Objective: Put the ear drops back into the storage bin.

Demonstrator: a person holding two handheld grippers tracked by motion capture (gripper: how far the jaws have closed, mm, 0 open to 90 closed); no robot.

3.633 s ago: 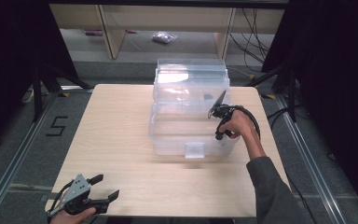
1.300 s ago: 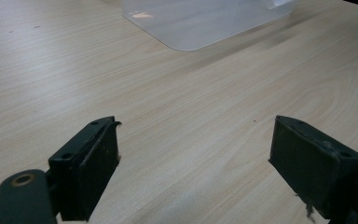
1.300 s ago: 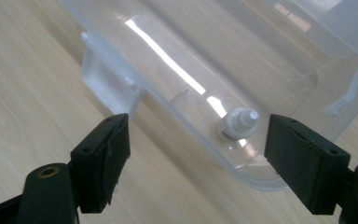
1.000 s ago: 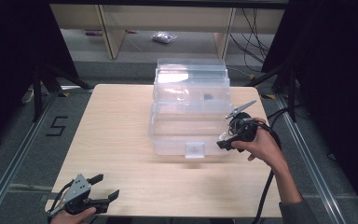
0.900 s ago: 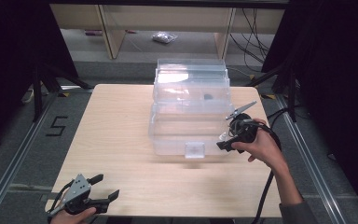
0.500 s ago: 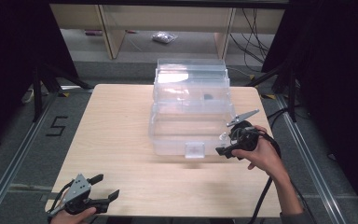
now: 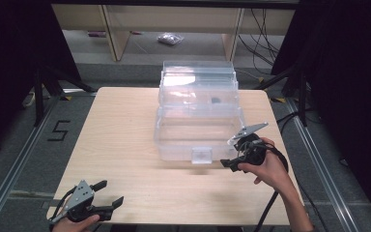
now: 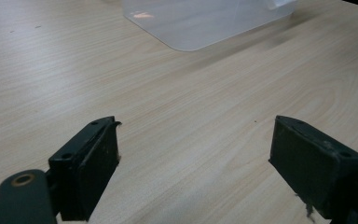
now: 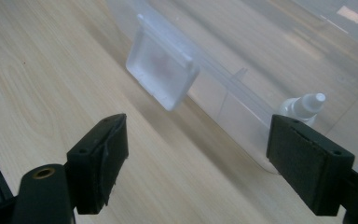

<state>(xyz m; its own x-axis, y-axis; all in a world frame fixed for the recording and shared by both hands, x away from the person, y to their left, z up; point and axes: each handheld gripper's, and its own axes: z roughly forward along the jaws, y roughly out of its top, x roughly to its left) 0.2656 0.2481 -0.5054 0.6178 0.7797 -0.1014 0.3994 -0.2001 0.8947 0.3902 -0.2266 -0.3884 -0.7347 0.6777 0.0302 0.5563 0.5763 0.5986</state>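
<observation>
A clear plastic box (image 7: 199, 118) stands at the middle of the wooden table (image 7: 121, 130), its latch (image 7: 201, 155) facing the person. The right gripper (image 7: 232, 157) hovers just beside the box's front right corner, its 2 jaws wide apart and empty (a small white bottle (image 9: 304, 106) shows inside the box). The left gripper (image 7: 110, 193) rests at the table's near left edge, jaws spread, well apart from the box.

High view: fixed overhead, person's side, facing forward and down, far enough to take whole desk (image 7: 125, 145).
Left gripper view: low over desk, close, facing clear plastic box (image 8: 200, 21) from farther off.
Right gripper view: close on box's front latch (image 9: 161, 70).
All three views share box and desktop.
</observation>
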